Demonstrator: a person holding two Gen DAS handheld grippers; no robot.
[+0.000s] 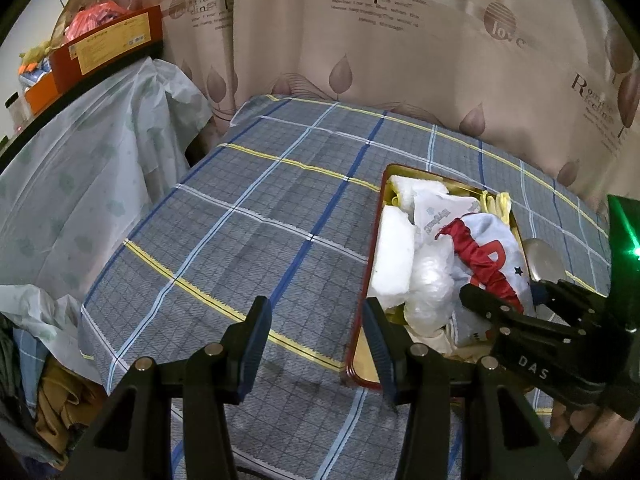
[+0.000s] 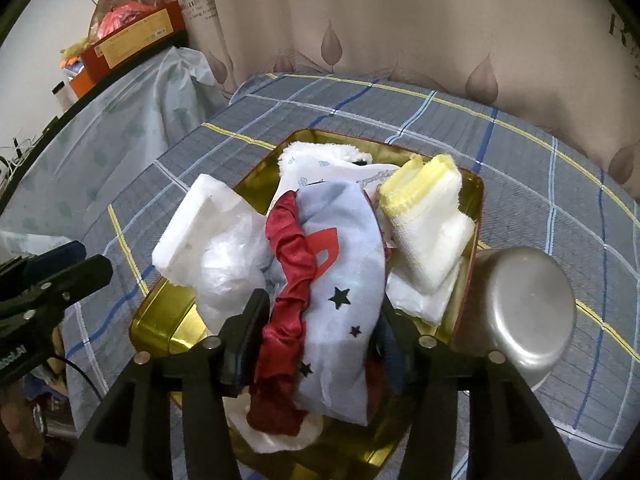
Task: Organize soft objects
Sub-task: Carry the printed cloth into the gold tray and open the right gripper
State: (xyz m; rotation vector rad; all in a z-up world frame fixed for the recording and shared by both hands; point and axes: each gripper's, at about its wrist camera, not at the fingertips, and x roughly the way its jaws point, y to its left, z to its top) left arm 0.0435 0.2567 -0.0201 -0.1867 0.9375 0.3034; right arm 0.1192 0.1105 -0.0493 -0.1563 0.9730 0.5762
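We see one gold tin tray on the plaid-covered table, and every soft thing we can count lies in it. In the right wrist view there are six: one grey cloth with red trim and black stars, one white foam block, one clear crumpled plastic bag, one printed white pouch, one fluffy white towel at the far end, and one folded yellow-edged gauze cloth. One upturned metal bowl stands on the table just right of the tray, touching its wall.

The right gripper points down into the tray with the grey cloth lying between its two fingers. The fingers stand partly spread; the left one shows a gap to the red trim, and the cloth rests on the heap below, so it is in no grip. The foam block and plastic bag lie ahead and left of these fingers, the gauze cloth ahead and right.

The left gripper hovers over bare tablecloth, its two fingers about half spread with nothing between them. The tray lies just right of its right finger, whose tip overlaps the tray's near left rim.
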